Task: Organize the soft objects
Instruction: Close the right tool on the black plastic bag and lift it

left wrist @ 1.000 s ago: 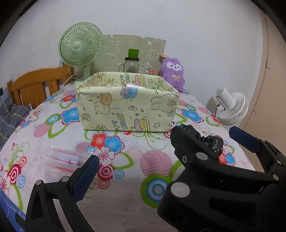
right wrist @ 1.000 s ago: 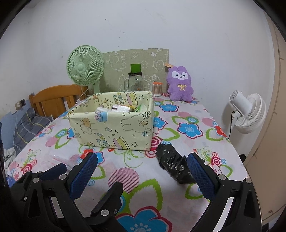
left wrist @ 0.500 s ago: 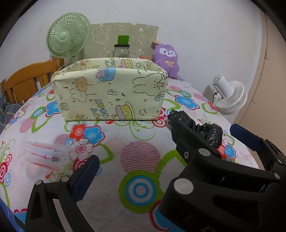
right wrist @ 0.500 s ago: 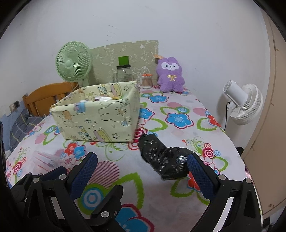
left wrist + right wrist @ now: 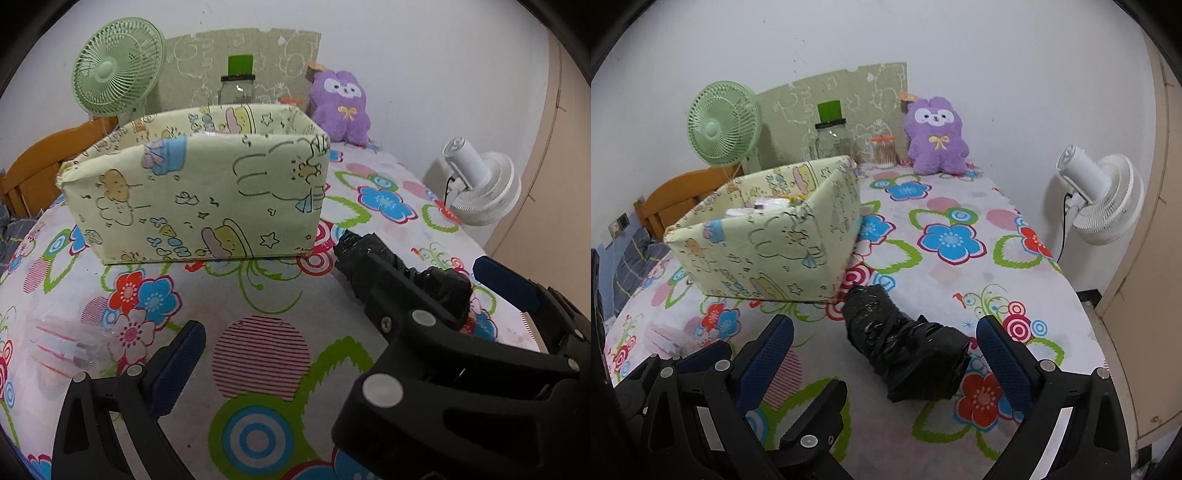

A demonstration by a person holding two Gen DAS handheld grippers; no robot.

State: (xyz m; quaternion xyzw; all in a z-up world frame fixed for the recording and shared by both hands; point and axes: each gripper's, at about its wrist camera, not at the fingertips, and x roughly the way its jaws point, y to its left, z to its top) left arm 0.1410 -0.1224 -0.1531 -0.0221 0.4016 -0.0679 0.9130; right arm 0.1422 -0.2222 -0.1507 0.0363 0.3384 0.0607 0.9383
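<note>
Both grippers spread; only right wrist view shows box (image 5: pixel 768 243) contents and whole black bundle (image 5: pixel 908 350)

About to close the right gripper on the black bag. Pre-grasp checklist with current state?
1. Right gripper open: ok.
2. Black plastic bundle between its fingers: ok, though nearer the right finger.
3. Bundle apart from the fabric box: cannot tell; its far end sits at the box corner.
4. Left gripper open, holding nothing: ok.
5. Room in the box: cannot tell; some items already show inside.
</note>
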